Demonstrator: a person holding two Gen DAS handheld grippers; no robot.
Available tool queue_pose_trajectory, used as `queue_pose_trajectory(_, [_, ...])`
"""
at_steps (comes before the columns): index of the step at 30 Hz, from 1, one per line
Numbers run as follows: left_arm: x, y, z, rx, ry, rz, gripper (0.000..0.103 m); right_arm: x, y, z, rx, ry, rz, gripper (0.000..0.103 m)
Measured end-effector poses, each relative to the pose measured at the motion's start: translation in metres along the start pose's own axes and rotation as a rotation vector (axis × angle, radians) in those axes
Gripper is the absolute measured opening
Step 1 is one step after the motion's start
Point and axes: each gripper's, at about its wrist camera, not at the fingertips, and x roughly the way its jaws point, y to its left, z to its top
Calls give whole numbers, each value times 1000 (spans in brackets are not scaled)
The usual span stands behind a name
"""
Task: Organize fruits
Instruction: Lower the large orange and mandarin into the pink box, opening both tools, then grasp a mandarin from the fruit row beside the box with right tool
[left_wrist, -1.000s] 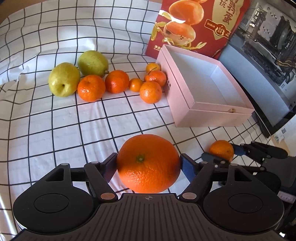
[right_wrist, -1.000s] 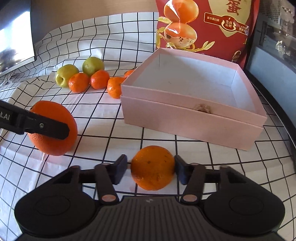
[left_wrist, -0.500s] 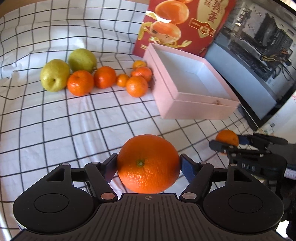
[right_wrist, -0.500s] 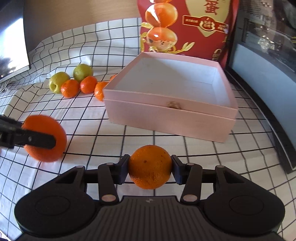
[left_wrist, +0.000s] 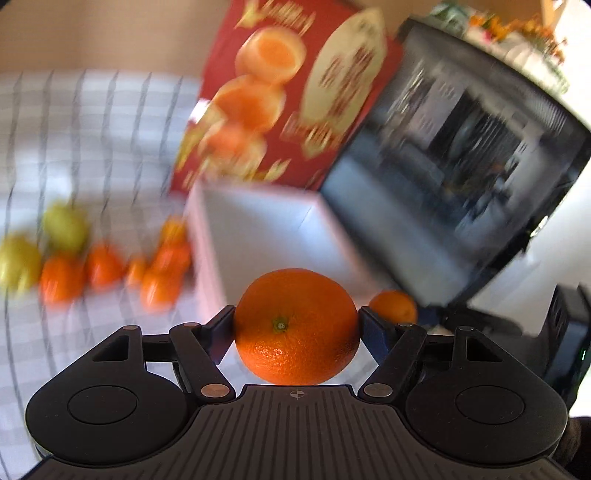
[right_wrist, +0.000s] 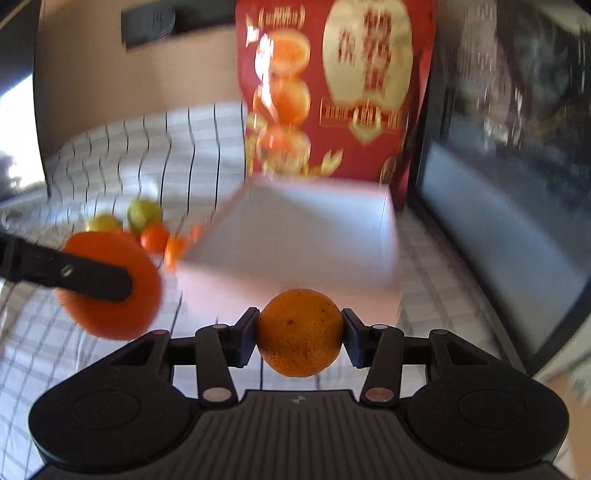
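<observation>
Change: both your grippers have risen toward the pink box (right_wrist: 295, 236) since a second ago, fruit clamped.
Left gripper (left_wrist: 296, 326): you grip the large orange (left_wrist: 296, 326), held before the box's near wall.
Right gripper (right_wrist: 300, 332): you pinch the small orange (right_wrist: 300, 332), also short of the box.
Loose fruit (left_wrist: 99, 262): blurred, left of the box on the checked cloth (right_wrist: 155, 162).
Red bag (right_wrist: 340, 85): behind the box.

Bright daylight lit both fisheye views, whose backgrounds smeared with motion blur and bent at the edges, while nearby foregrounds stayed sharp.
</observation>
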Motion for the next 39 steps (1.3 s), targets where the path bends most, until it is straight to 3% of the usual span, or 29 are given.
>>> queue_pose_trajectory(3, [16,-16,42,41,-47,-19,77,0,-3,27,-19,-61,-14,47])
queue_pose_trajectory(7, [55,-28,80,48,-37,13,77,15,-9,54,-35,-93,-33,47])
queue_pose_trajectory(9, [75,-28,86,57,-17,47,77,29,-14,60,-24,-78,2,50])
queue_pose_trajectory(12, [84,-20,87,44,-58,51,73,44,-16,60,-17,-63,-16,67])
queue_pose_trajectory(16, [73,-10,85,29,-88,49,73,53,-20,46,-4,-35,-15,67])
queue_pose_trajectory(19, [57,5,69,2,-105,92,73,54,-18,29,-9,-7,-6,67])
queue_pose_trajectory(23, [24,40,28,-111,-125,160,73,55,-7,17,-34,8,7,67])
queue_pose_trajectory(29, [-14,85,-36,-207,-43,390,72,53,33,24,-142,-30,32,68])
queue_pose_trajectory(34, [-45,106,-73,-244,-12,440,72,67,90,44,-303,8,165,63])
queue_pose_trajectory(36, [-58,109,-83,-243,-20,456,72,76,119,48,-389,28,185,53])
queue_pose_trajectory(39, [-73,114,-97,-257,-31,451,72,98,157,47,-494,60,164,52])
